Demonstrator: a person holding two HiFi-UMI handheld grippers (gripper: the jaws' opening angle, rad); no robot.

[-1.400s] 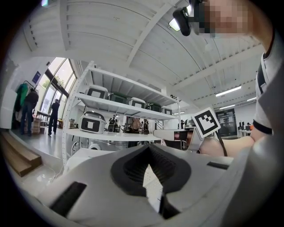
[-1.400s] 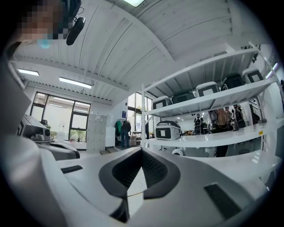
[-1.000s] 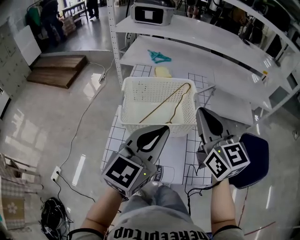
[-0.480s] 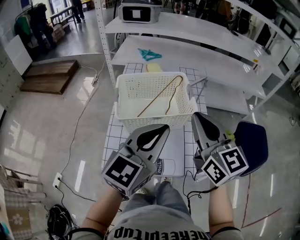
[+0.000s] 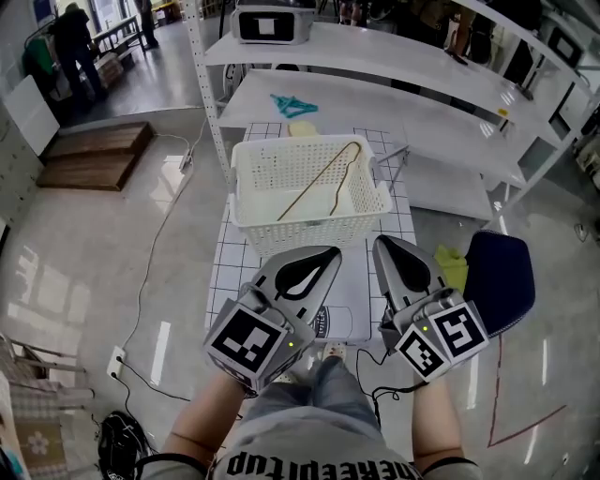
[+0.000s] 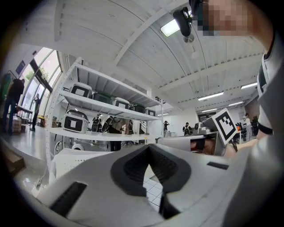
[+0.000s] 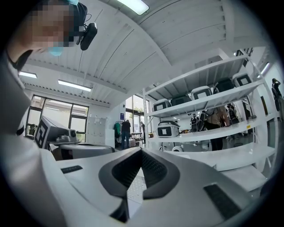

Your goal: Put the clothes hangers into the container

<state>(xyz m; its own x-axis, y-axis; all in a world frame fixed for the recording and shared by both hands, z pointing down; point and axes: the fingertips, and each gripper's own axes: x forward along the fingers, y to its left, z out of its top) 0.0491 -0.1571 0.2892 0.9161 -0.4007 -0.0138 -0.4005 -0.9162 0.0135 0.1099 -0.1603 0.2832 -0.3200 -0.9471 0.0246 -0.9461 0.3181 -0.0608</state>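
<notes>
A white perforated basket (image 5: 264, 225) stands on the gridded table, and a thin tan wire hanger (image 5: 325, 176) lies slanted inside it. On the lower shelf behind the basket lies a teal hanger (image 5: 293, 103). Both grippers hover level, short of the basket's near wall. My left gripper (image 5: 326, 253) (image 6: 148, 146) is shut with nothing in it. My right gripper (image 5: 382, 244) (image 7: 141, 150) is also shut and empty, just to the right of the left one. Neither touches the basket or a hanger.
The gridded table mat (image 5: 386, 178) carries a pale yellow item (image 5: 302, 128) behind the basket. A white shelving unit (image 5: 394, 103) with an appliance (image 5: 272, 21) rises behind. A dark blue seat (image 5: 499, 281) and a yellow-green cloth (image 5: 453, 265) sit at right. Cables (image 5: 159, 253) run over the floor at left.
Both grippers have drawn back from the basket toward the person, the right one farther. The basket and the tan hanger have stayed in place.
</notes>
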